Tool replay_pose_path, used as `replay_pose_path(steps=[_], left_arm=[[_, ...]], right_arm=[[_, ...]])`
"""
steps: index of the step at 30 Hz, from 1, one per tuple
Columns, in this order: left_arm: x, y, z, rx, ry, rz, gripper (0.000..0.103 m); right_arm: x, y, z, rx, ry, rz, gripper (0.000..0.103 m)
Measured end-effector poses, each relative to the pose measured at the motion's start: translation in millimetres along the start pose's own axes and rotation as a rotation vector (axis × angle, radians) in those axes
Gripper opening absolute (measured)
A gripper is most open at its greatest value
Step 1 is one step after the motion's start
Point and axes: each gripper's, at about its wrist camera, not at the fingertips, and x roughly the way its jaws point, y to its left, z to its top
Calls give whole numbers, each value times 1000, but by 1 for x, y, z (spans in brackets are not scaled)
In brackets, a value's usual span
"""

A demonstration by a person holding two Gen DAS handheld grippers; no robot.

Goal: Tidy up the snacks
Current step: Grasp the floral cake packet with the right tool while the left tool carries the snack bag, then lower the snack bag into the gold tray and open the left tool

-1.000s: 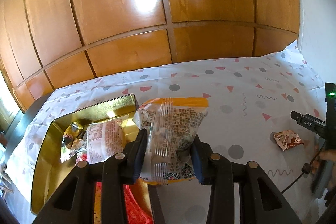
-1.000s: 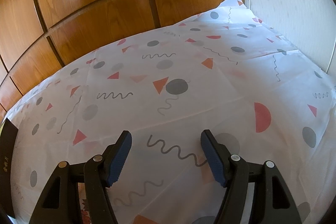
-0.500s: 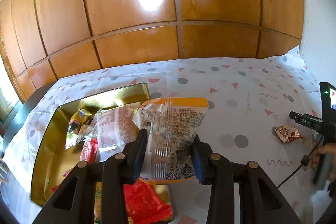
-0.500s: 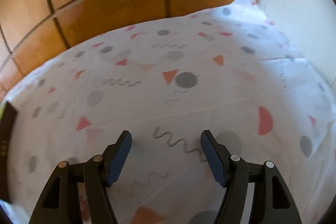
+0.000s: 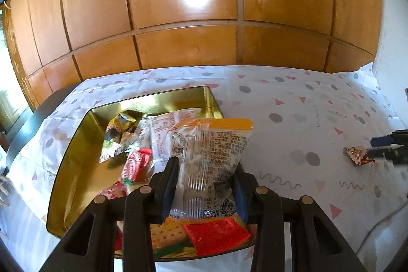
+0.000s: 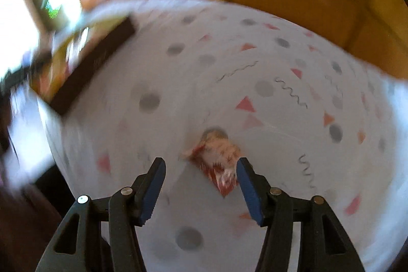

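My left gripper [image 5: 205,180] is shut on a clear snack bag with an orange top edge [image 5: 211,157] and holds it above the near right part of a gold tin [image 5: 63,165]. The tin holds several snack packets, among them a red one [image 5: 137,165]. A small red and white snack [image 5: 358,158] lies on the patterned cloth at the right. In the blurred right wrist view, my right gripper [image 6: 200,181] is open, and the small snack [image 6: 219,159] lies between its fingertips, close to the right one.
The table carries a white cloth with dots and triangles [image 5: 293,106]. A wooden panelled wall [image 5: 204,4] stands behind it. The tin's dark outer wall [image 6: 94,63] shows at the left of the right wrist view. The right gripper also shows in the left wrist view [image 5: 390,147].
My left gripper carried the bag further over the tin. My right gripper swung quickly left and down, so the small snack now lies between its open fingers.
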Motion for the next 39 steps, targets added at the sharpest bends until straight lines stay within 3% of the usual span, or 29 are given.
replay_pose_path(steps=[3,10,11,12,13,16,28,39], left_arm=[[-1,7,-1,-13,2,10,40],[-3,15,-3,-34,9,26,40],[-3,16,-3,-34,12,27,40],[-3,17,-3,-37,16,27,40],[-3,19,-4,-40,18,30,40],[-5,23,-5,-47,19,42,40],[-9,62,-14,-137,32,123,40],[-18,115,-25,-256,57,227,40]], right_arm=[[11,7,-3,-102,72,-60,59],[40,-14,21,-47,57,-44,59],[44,-17,25,-20,46,-40,54],[47,-20,29,8,36,-36,39],[48,-21,32,33,23,-42,32],[49,-20,40,97,-38,-53,29],[69,-25,39,459,-255,-7,32],[71,-20,36,452,-295,-55,32]])
